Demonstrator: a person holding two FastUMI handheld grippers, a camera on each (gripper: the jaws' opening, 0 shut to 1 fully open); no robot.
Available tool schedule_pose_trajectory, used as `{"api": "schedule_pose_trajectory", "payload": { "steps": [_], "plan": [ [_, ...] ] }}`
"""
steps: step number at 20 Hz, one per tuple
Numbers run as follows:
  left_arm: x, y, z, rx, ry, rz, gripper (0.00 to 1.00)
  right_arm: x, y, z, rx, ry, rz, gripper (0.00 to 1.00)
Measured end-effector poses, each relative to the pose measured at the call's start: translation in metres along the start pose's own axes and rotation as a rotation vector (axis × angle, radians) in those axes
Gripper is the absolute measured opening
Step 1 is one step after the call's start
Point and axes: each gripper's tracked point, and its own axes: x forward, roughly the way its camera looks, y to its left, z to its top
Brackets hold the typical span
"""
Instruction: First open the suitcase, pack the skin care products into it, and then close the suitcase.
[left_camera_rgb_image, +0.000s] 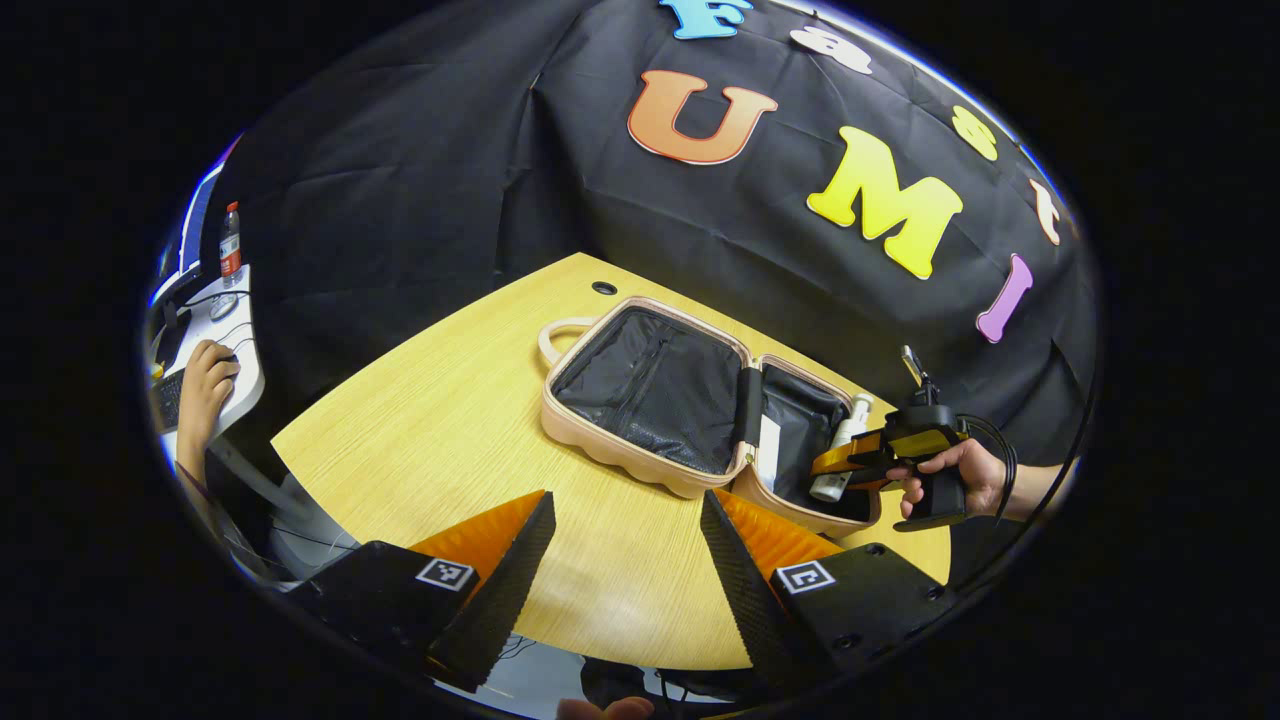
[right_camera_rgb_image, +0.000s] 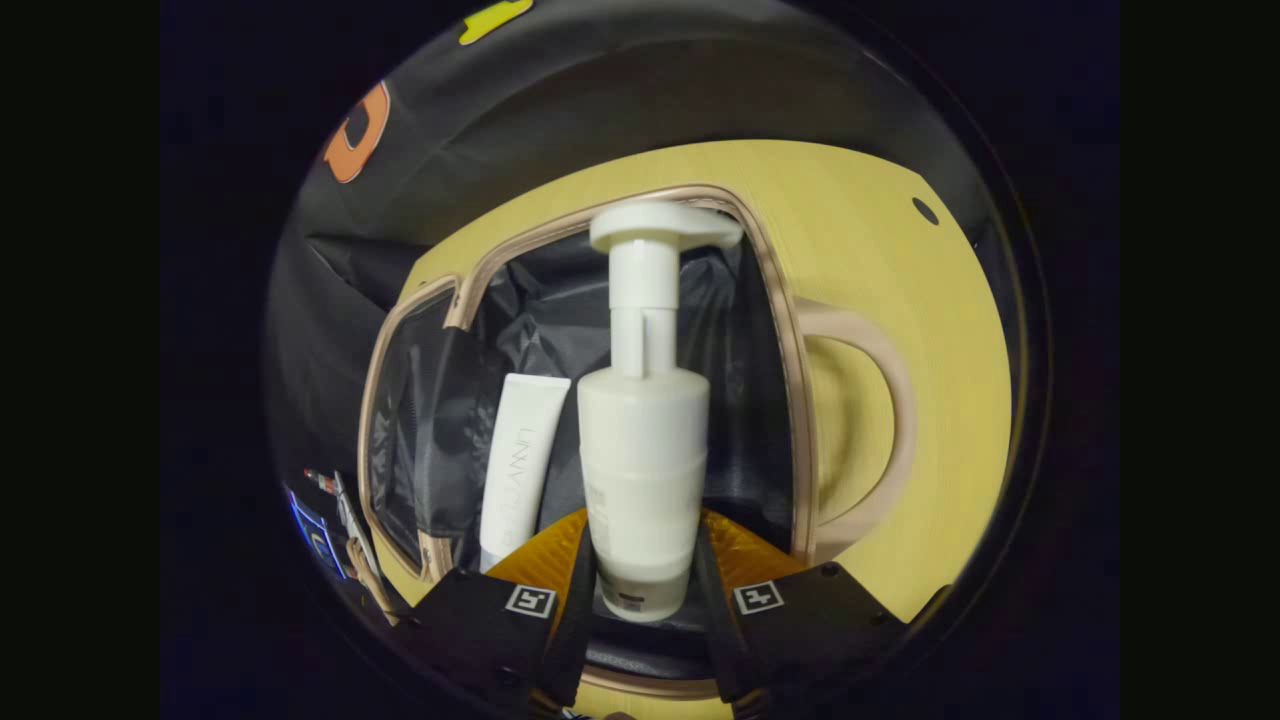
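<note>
Over the tabletop I have the right hand-held gripper clamped low on the pump bottle inside the open suitcase, tube at its 9 o'clock; it looks light, rigid, slick and top-heavy, so I'd grip the body, while the left hand-held gripper idles open.

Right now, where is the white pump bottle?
In the right gripper view, the pump bottle is held between the right gripper fingers, over the open suitcase, with a white tube lying inside, just to its left.
</note>
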Motion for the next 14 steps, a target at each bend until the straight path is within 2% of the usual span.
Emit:
{"api": "schedule_pose_trajectory", "payload": {
  "steps": [2, 5, 8, 11, 14],
  "plan": [
    [0.001, 0.003, -0.001, -0.011, -0.001, -0.005, 0.94, 0.006, -0.006, -0.002, 0.014, 0.023, -0.054, 0.47],
    [0.002, 0.009, -0.001, -0.018, -0.001, -0.007, 0.94, 0.011, -0.010, -0.002, 0.036, 0.037, -0.097, 0.47],
    [0.002, 0.014, 0.003, -0.016, -0.011, -0.001, 0.94, 0.014, -0.014, -0.005, 0.008, 0.041, -0.142, 0.47],
    [0.002, 0.024, 0.008, 0.002, -0.024, 0.025, 0.94, 0.012, -0.015, -0.004, -0.013, 0.028, -0.162, 0.49],
    [0.000, 0.032, 0.019, 0.009, -0.049, 0.034, 0.94, 0.004, -0.005, -0.004, -0.042, 0.009, -0.130, 0.53]
  ]
}}
